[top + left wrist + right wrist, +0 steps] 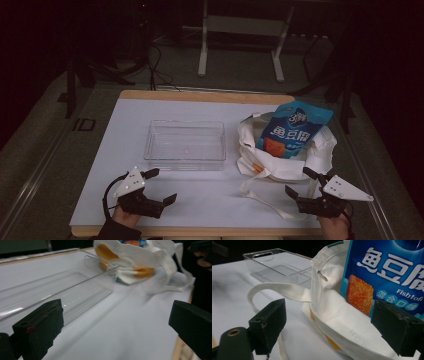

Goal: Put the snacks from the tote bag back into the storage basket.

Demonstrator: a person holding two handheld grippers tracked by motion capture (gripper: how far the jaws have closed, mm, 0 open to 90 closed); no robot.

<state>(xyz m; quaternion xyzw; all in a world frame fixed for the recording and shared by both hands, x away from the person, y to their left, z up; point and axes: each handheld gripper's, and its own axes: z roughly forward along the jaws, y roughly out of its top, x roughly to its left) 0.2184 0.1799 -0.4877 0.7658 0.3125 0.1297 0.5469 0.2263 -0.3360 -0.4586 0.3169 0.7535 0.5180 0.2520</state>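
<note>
A white cloth tote bag (280,160) lies on the right of the table with a blue snack packet (292,127) sticking out of its mouth. To its left stands a clear plastic tray (185,145) with nothing in it. My left gripper (161,186) rests near the front edge, left of centre, open with nothing between its jaws; its view faces the tray (62,290) and the bag (140,257). My right gripper (301,182) is open at the front right, just before the bag (332,312), and the packet (384,272) stands close in its view.
The white table mat (125,125) lies on a wooden board whose edge (200,95) runs along the back. A bag strap (265,197) loops onto the mat near my right gripper. Dark floor, cables and a metal stand (240,30) lie beyond.
</note>
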